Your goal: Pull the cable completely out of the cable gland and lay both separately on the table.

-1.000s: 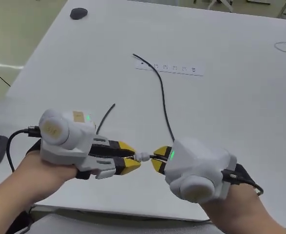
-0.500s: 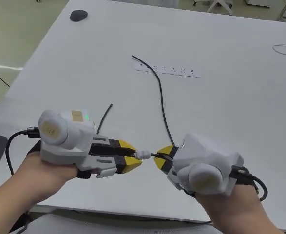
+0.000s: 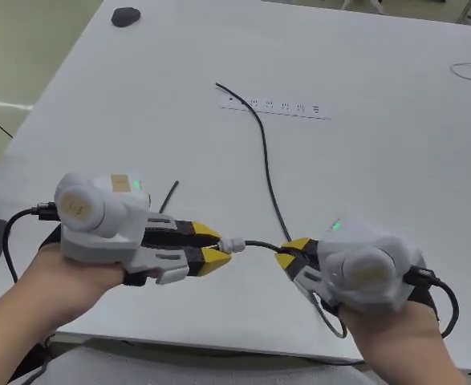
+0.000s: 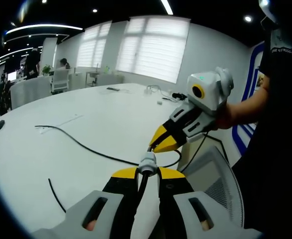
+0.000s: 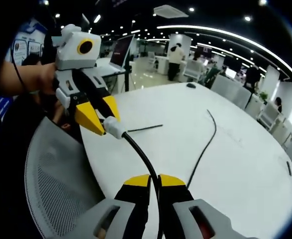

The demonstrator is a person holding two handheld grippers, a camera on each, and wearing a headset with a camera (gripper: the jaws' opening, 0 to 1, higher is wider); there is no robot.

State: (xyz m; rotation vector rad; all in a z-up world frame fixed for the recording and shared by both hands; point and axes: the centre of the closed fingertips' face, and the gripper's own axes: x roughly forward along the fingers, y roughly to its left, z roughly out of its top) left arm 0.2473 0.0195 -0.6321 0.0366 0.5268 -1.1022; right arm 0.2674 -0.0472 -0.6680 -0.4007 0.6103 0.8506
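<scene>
White tabletop [image 3: 395, 176] lay beneath both tools, which were held close to its near edge. The left gripper [image 3: 221, 250] was clamped on the white cable gland [image 3: 233, 245]. The right gripper [image 3: 286, 255] pinched the black cable [image 3: 259, 244], a short stretch of which bridged the gap into the gland.

The cable gland [image 3: 233, 245] is a small, pale grey-white fitting. It is pinched at the tips of the left tool [image 3: 215, 247] and held in the air above the near edge of the counter [image 3: 379, 160]. The thin black cable [image 3: 259, 243] is not yet out of it. A short, slightly bowed length runs from the gland into the clamped jaws of the right tool [image 3: 287, 253].
</scene>
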